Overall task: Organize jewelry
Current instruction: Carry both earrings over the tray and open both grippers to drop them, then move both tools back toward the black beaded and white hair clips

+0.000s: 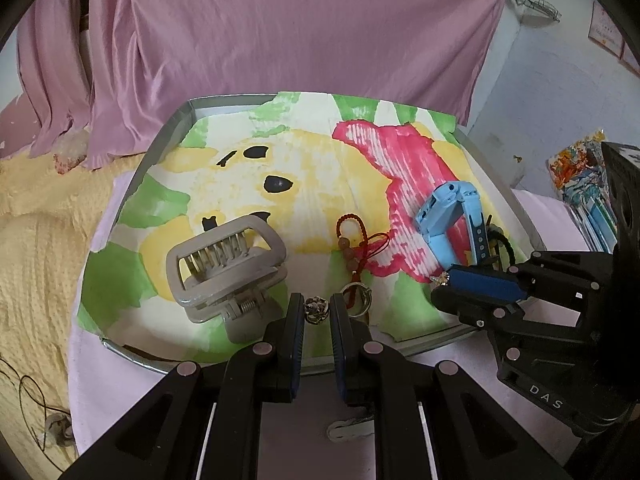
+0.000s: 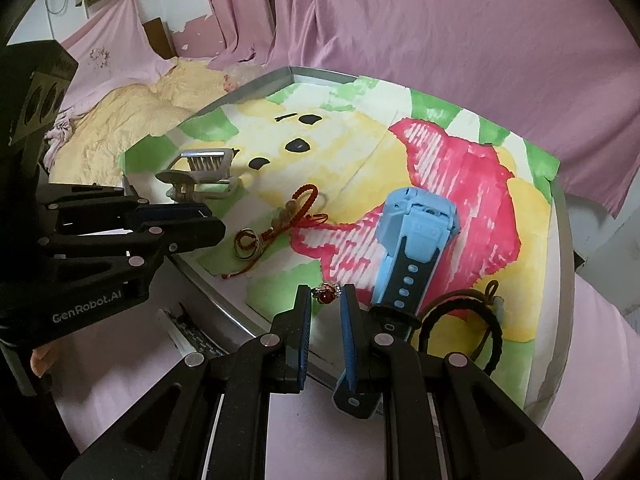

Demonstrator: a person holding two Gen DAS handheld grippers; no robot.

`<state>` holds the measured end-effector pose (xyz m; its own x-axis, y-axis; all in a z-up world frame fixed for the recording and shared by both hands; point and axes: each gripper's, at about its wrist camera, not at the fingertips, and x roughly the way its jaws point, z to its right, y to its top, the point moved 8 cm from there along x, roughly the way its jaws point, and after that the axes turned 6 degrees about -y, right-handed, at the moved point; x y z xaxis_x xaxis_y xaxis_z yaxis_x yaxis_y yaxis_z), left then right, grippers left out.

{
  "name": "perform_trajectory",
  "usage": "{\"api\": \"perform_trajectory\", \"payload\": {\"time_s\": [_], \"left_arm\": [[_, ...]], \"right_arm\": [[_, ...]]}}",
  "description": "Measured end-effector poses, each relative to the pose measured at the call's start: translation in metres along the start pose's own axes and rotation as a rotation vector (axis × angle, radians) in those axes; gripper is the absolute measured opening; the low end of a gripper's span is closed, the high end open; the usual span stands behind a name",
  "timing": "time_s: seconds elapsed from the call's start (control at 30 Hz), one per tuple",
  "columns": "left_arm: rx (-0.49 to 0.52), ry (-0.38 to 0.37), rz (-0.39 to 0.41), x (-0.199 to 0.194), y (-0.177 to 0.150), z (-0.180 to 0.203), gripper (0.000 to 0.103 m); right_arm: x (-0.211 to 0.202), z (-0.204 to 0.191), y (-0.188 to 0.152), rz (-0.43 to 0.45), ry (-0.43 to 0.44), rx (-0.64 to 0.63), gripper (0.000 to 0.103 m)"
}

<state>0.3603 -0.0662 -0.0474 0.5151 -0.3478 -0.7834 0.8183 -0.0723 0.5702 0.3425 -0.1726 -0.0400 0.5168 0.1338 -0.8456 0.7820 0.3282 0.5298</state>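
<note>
Both wrist fisheyes sit low and close over the near edge of the tray [image 1: 168,136], the left one looking along its fingers across the painted sheet's [image 1: 312,168] left side, the right one angled from the right, each catching the hair claw [image 1: 228,268], blue watch [image 2: 416,248] and the other gripper.

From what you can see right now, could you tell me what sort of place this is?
Probably a bedroom at home: a tray of jewelry sits on what looks like a bed, with a rumpled yellow blanket beside it and pink drapes behind.
</note>
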Motion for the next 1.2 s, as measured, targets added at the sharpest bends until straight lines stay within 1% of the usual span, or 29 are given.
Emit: {"api": "perform_trajectory", "payload": {"time_s": [0.2,0.3,0.37,0.47,0.5,0.53,0.6,0.73,0.87,0.9,0.93,0.97,1.0,1.03,1.1,1.17,1.2], "left_arm": [[-0.016,-0.009,0.017,-0.002,-0.001,-0.002,0.013],[-0.024,-0.008,0.030,-0.004,-0.001,-0.004,0.019],[-0.029,-0.009,0.039,-0.006,-0.001,-0.005,0.021],[-0.035,-0.016,0.053,-0.009,-0.001,-0.005,0.025],[-0.036,-0.017,0.059,-0.010,-0.001,-0.005,0.029],[-0.038,-0.018,0.069,-0.011,-0.001,-0.005,0.033],[-0.047,-0.016,0.090,-0.015,-0.002,-0.006,0.039],[-0.072,-0.010,0.138,-0.024,-0.003,-0.011,0.040],[-0.095,0.006,0.204,-0.038,-0.004,-0.017,0.040],[-0.096,0.010,0.218,-0.041,-0.004,-0.018,0.042],[-0.098,0.015,0.238,-0.045,-0.005,-0.019,0.048],[-0.101,0.017,0.255,-0.048,-0.005,-0.020,0.052],[-0.105,0.019,0.278,-0.052,-0.006,-0.021,0.058],[-0.108,0.020,0.301,-0.057,-0.007,-0.022,0.062],[-0.109,0.026,0.340,-0.066,-0.009,-0.023,0.064],[-0.109,0.031,0.367,-0.072,-0.011,-0.024,0.072],[-0.109,0.036,0.399,-0.078,-0.013,-0.025,0.078]], "right_arm": [[-0.004,0.002,-0.003,0.035,0.024,0.042,0.014],[-0.008,0.005,-0.005,0.053,0.031,0.065,0.014],[-0.010,0.006,-0.006,0.064,0.035,0.084,0.014],[-0.012,0.008,-0.008,0.083,0.038,0.105,0.014],[-0.014,0.008,-0.008,0.094,0.042,0.115,0.015],[-0.016,0.009,-0.009,0.107,0.045,0.127,0.016],[-0.019,0.009,-0.010,0.132,0.050,0.147,0.018],[-0.030,0.008,-0.012,0.211,0.033,0.175,0.027],[-0.044,0.009,-0.013,0.302,-0.008,0.194,0.030],[-0.047,0.010,-0.012,0.319,-0.012,0.197,0.031],[-0.051,0.010,-0.013,0.340,-0.019,0.201,0.038],[-0.057,0.010,-0.013,0.369,-0.028,0.209,0.046],[-0.060,0.011,-0.013,0.387,-0.032,0.215,0.048],[-0.065,0.011,-0.014,0.410,-0.037,0.222,0.051],[-0.073,0.011,-0.016,0.445,-0.051,0.234,0.053],[-0.081,0.012,-0.019,0.481,-0.063,0.246,0.068],[-0.086,0.013,-0.021,0.506,-0.075,0.255,0.072]]}}
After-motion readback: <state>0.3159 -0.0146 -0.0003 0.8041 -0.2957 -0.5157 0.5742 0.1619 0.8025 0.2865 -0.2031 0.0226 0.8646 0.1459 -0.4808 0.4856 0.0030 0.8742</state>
